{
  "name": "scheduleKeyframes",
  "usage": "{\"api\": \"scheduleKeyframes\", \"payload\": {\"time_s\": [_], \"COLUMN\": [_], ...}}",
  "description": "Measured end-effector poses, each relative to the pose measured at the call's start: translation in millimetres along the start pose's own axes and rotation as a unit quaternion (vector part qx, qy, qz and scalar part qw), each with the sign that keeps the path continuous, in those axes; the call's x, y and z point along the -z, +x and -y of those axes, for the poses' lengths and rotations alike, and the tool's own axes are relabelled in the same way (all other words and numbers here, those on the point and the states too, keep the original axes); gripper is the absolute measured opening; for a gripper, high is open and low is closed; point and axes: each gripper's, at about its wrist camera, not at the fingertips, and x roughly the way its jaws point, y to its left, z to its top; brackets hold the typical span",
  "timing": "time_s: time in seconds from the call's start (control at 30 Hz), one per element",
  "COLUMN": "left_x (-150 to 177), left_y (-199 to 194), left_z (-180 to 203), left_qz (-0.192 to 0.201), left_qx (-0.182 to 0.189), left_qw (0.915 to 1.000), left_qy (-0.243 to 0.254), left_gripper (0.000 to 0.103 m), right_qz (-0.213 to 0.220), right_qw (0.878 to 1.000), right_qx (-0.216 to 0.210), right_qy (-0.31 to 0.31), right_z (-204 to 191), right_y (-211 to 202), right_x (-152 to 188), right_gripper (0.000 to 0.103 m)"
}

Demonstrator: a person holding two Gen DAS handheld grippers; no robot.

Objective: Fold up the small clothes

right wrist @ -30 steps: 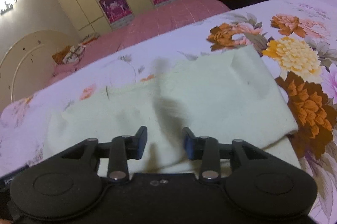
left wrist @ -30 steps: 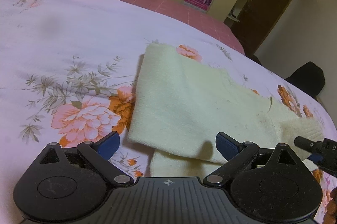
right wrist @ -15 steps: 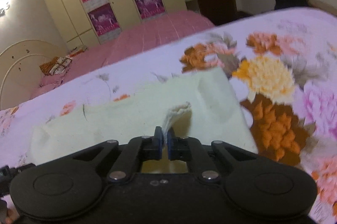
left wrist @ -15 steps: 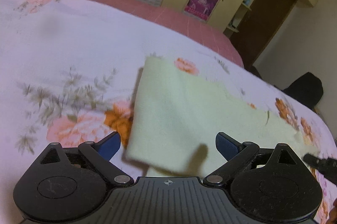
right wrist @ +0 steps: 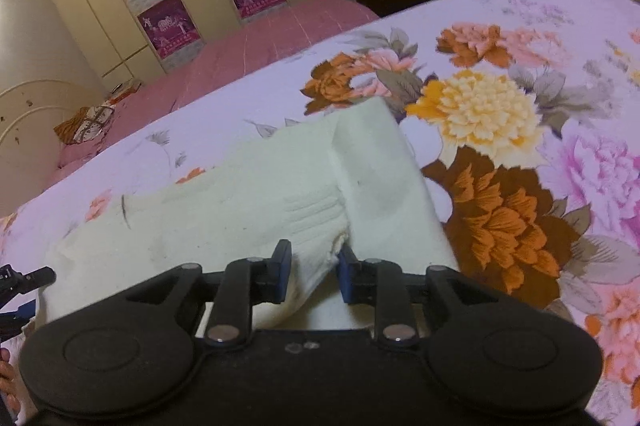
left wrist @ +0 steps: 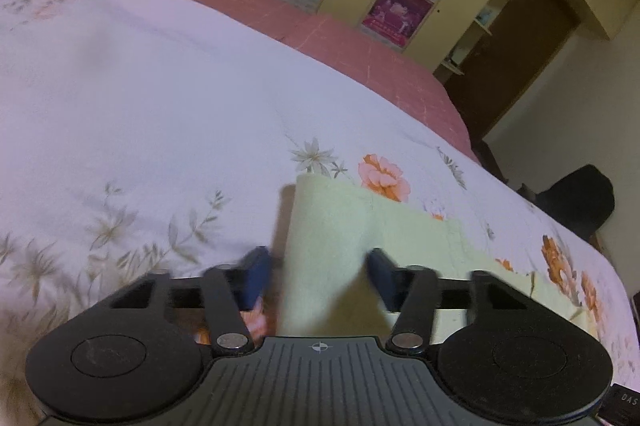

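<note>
nearby, cream garment (left wrist: 332,226) edge, bare bedspread (left wrist: 140,105) beyond

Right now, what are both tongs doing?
Left tongs: just been closing around the pale yellow knitted cloth; grip cannot be told.
Right tongs: just been opening, cloth fold loose between them.

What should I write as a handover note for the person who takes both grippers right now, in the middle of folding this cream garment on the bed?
Left gripper: jaws just closing around the near edge of the cream garment, apparently not pressing yet.
Right gripper: jaws just opening, a bunched fold between them.
Garment lies on the floral bedspread, partly folded.
Left to do: probably regrip, finish the fold, smooth it flat.
</note>
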Motion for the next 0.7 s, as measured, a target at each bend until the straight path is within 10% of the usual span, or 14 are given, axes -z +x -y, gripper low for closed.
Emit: {"api": "scheduleKeyframes", "payload": {"time_s": [0.07,0.37,0.57,0.7], "left_x": [0.4,0.9,5.1,27.9], "left_y": [3.4,5.3,-34.3,-37.0], "left_z": [0.8,-0.9,14.8,32.5], "left_qz": [-0.006,0.007,0.031,0.003], "left_qx": [0.007,-0.011,-0.004,0.017], "left_qw": [1.0000,0.9998,0.9985,0.9965], "left_qy": [0.001,0.015,0.046,0.082], "left_gripper": [0.015,0.015,0.015,0.015], "right_qz": [-0.003,0.014,0.067,0.049], "right_qw": [1.000,0.998,0.994,0.997], "right_qx": [0.002,0.046,0.079,0.019], "right_qy": [-0.002,-0.031,-0.035,-0.057], "right_z": [1.1,6.3,2.9,-12.9], "right_y": [4.1,8.2,-18.4,-20.8], "right_x": [1.5,1.0,-5.9,-7.6], "right_gripper": [0.020,0.005,0.026,0.024]}}
